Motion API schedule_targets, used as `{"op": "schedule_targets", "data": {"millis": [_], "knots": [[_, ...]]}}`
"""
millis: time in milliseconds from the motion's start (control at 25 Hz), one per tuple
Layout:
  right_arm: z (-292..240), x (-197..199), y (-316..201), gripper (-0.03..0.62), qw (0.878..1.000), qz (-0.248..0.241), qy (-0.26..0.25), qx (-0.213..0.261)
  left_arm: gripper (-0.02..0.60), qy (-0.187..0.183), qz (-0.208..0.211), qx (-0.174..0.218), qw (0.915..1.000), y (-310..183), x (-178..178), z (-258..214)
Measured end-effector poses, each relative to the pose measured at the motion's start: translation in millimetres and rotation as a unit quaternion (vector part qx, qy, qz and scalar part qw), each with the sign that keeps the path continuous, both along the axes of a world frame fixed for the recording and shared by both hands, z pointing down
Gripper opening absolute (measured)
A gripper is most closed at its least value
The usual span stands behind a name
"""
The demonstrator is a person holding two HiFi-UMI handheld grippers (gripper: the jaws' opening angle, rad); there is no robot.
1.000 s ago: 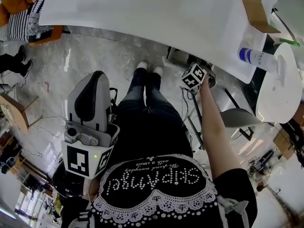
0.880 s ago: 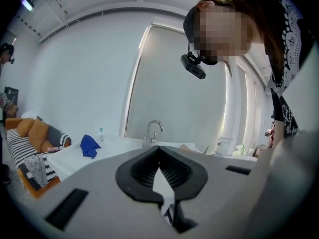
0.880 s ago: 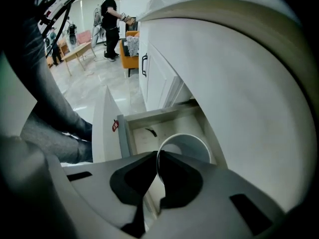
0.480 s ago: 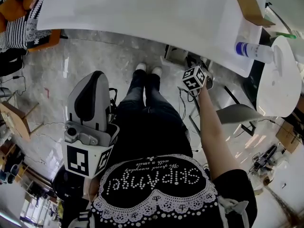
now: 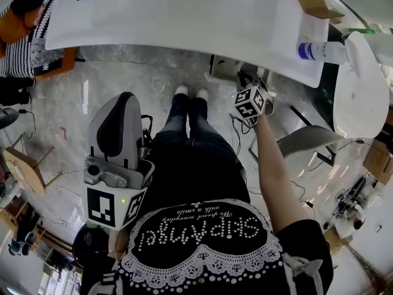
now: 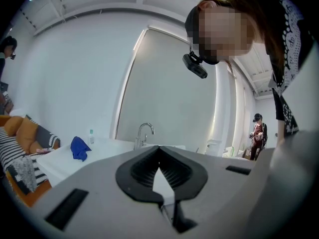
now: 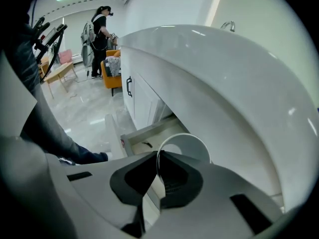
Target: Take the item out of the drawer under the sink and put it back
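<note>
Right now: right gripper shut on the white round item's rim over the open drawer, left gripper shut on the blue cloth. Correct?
No: the left gripper is shut on nothing; the blue cloth lies on the counter, per the left gripper view. The right gripper is shut on the rim of the white round item over the open drawer.

Black lace-trimmed top [image 5: 202,241], dark jeans [image 5: 191,158]

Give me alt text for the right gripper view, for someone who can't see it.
The right gripper has its jaws shut on the thin rim of a white bowl, held above an open drawer under a white sink. Beyond, a person stands near an orange sofa.
</note>
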State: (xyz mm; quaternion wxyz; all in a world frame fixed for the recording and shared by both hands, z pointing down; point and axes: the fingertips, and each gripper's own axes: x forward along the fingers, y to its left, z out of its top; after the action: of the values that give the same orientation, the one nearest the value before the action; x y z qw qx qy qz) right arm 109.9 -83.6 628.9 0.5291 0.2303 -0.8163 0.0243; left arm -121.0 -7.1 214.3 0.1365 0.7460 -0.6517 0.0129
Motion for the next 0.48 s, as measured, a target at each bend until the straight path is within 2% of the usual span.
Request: {"op": "schedule_targets", "data": {"millis": [480], "knots": [[-35.4,-1.5,16.7,0.025,0.997,0.062,-0.041,0.031,0.005,0.007,0.033,0.021,0.9992,15.9,0.5,-9.0]]}}
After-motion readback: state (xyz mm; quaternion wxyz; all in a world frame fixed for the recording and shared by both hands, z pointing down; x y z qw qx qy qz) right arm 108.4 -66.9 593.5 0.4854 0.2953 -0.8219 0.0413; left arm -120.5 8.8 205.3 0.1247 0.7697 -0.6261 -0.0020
